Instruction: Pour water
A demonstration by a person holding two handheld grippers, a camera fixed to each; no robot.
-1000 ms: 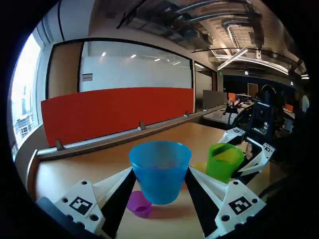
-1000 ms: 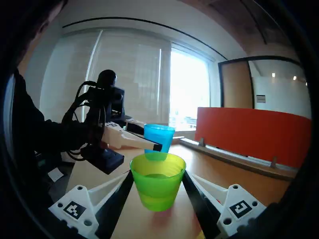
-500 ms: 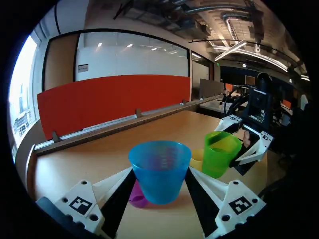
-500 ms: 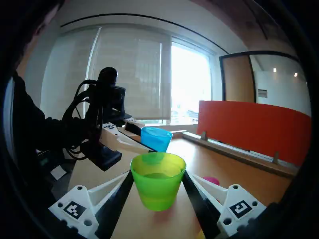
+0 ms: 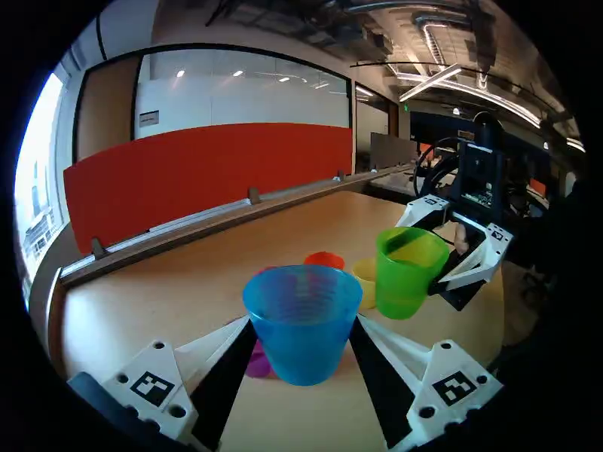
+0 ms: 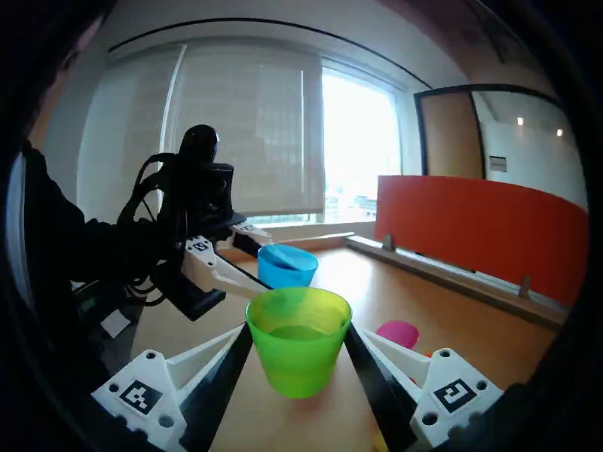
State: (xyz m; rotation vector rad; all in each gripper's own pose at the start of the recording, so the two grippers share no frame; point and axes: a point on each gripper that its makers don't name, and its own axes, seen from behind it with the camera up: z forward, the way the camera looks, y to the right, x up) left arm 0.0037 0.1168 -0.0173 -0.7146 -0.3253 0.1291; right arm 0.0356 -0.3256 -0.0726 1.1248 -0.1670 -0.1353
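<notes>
In the left gripper view, a small purple plastic cup [image 5: 258, 364] sits on the pale wooden surface [image 5: 173, 294], just behind the left gripper [image 5: 302, 322]. That gripper's fingers are clamped on an upright translucent blue plastic cup [image 5: 303, 335]. Farther right stand a red cup [image 5: 324, 260] and a yellow cup [image 5: 365, 281]. Beside them, the right gripper [image 6: 298, 330] has its fingers clamped on an upright translucent green plastic cup [image 6: 298, 354] with liquid inside.
</notes>
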